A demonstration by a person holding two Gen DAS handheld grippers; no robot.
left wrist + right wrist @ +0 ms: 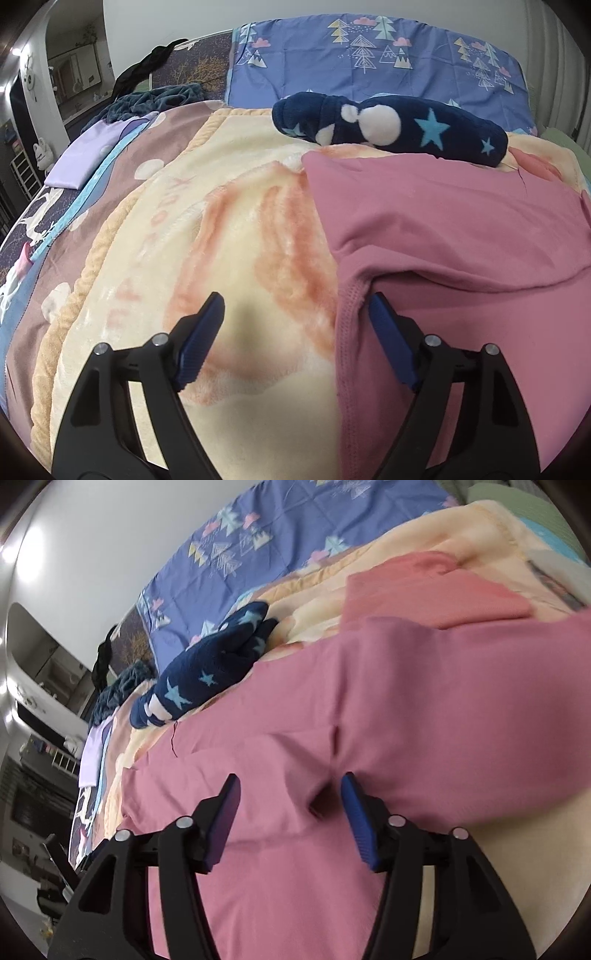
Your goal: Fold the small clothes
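Observation:
A pink garment (443, 229) lies spread on a cream and orange blanket (221, 221) on the bed. My left gripper (295, 325) is open just above the blanket, with the garment's stitched left edge between its blue fingertips (388, 332). In the right wrist view the same pink garment (369, 701) fills the middle, with a raised crease. My right gripper (290, 801) is open over that crease, close to the cloth and holding nothing. A folded salmon-pink cloth (436, 594) lies beyond it.
A rolled navy fleece with stars (388, 125) lies behind the garment; it also shows in the right wrist view (207, 668). A blue tree-print pillow (369, 55) is at the wall. A lilac folded cloth (88, 155) and dark clothes (155, 99) lie at the left.

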